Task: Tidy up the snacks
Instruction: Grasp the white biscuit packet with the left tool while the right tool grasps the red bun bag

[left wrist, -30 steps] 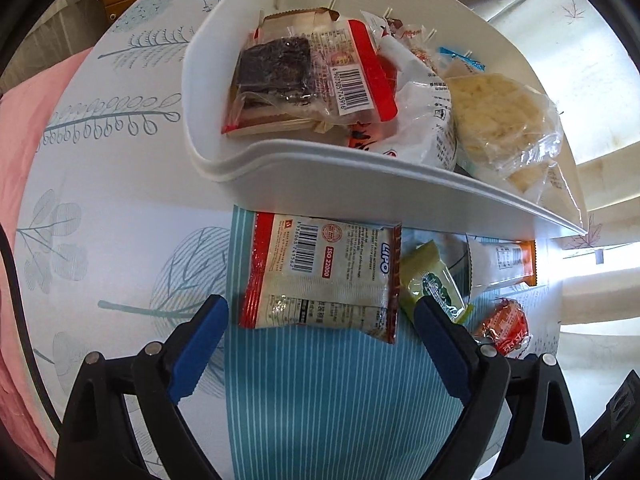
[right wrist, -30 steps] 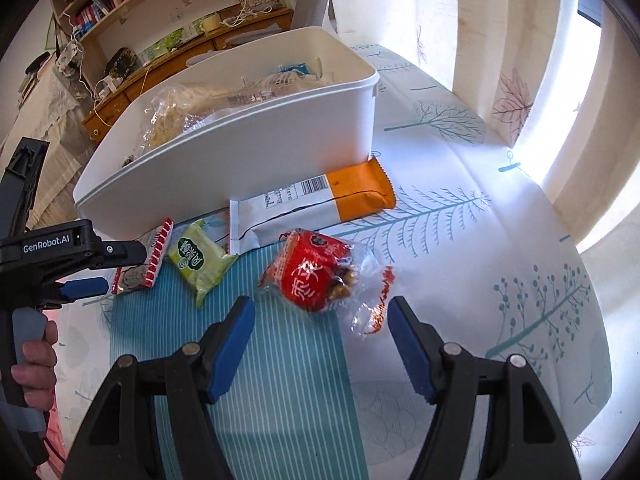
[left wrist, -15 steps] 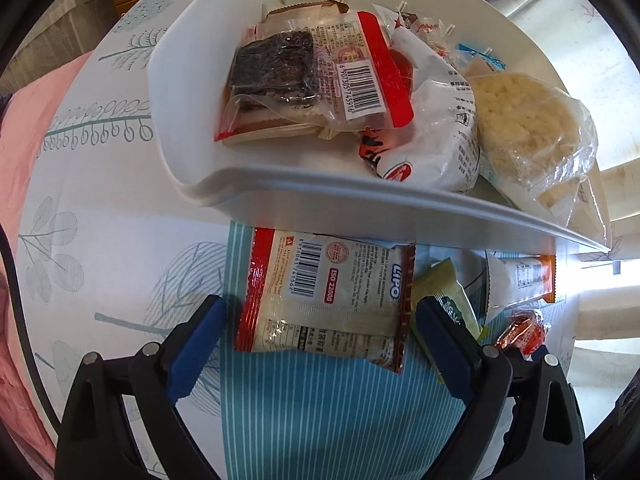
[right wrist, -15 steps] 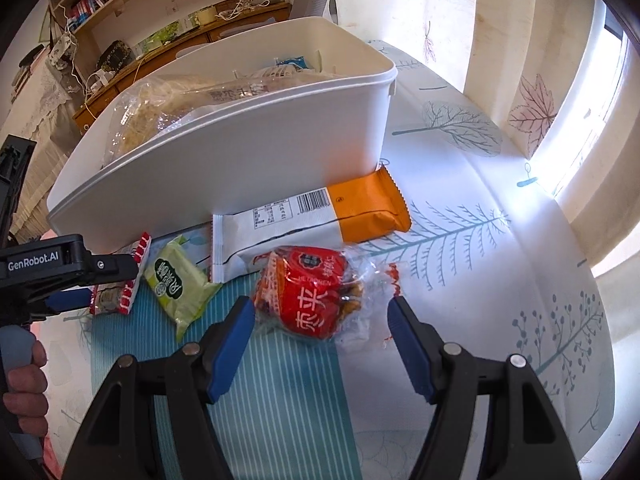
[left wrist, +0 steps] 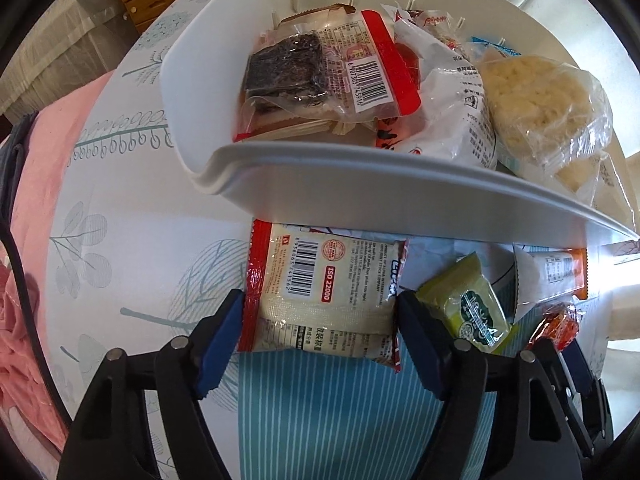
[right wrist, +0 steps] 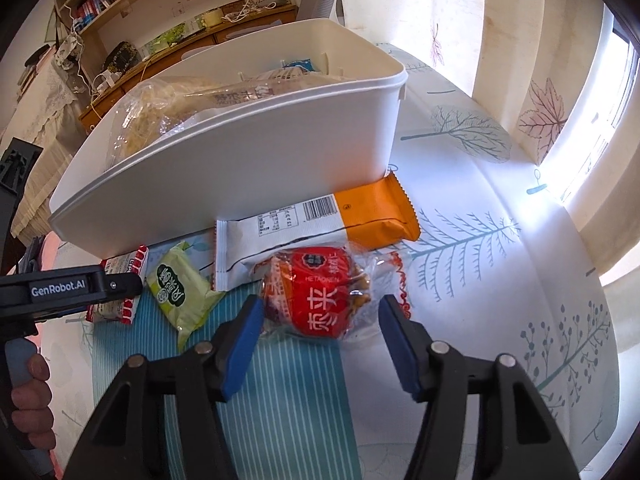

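Observation:
A red-and-white cracker packet lies flat on the blue striped mat, just in front of the white bin. My left gripper points down over it with its jaws closing, and both pads touch the packet's ends, whose right edge is bent. In the right wrist view a red snack bag in clear wrap sits between the pads of my right gripper. Those jaws are closing too: the left pad is at the bag and the right pad is only at its loose film.
A green packet and an orange-and-white packet lie between the two, against the white bin, which holds several snacks. A hand holds the left tool. Pink cloth lies past the table's left edge.
My left gripper moved in over the cracker packet and its jaws narrowed onto the packet's ends. The right jaws narrowed around the red bag, which now sits deeper between them.

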{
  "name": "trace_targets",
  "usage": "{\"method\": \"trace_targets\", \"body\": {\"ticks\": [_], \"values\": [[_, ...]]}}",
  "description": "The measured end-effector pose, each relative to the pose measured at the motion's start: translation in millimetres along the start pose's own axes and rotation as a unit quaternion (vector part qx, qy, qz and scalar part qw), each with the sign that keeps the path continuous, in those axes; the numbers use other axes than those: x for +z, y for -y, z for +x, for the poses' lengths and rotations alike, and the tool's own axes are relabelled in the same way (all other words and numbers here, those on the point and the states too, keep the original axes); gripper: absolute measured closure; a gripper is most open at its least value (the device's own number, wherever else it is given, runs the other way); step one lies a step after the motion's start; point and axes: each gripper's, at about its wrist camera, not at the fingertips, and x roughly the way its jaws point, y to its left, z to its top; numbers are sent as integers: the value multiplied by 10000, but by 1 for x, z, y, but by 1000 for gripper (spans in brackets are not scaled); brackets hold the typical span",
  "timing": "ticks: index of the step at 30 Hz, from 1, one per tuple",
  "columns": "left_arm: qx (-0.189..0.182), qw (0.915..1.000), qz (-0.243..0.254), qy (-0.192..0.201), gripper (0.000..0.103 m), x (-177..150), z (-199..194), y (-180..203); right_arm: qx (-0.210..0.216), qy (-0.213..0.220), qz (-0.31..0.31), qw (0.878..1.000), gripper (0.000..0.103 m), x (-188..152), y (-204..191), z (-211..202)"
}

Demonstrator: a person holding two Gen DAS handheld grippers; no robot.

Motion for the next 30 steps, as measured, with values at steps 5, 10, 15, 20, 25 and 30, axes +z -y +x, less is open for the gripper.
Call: {"method": "trace_targets", "body": {"ticks": [5,10,15,20,25,30], "values": [[19,10000,32,-26,39,-3,-4,-5,62,-20,-76,9999,54,-2,-2,-5],[-74,9999,36,-96,46,-7,-10,-17,147,-14,-91,9999,71,-4,0,-10],[-186,9997,-3,-178,50,-18,-16,-30,162,-26,-192,9997,80,-7,-1,-14],[-257,9993,-31,-267,50,-35,-22,-45,116,-4,-143,9998,81,-9,0,-21],[-352,9986,-137,-376,51,-64,-32,-61,49,132,-148,9998,56,-11,1,-29],[-436,9981,-171,-403,51,-90,-48,-74,-20,151,-295,9994,48,-7,2,-26]]}}
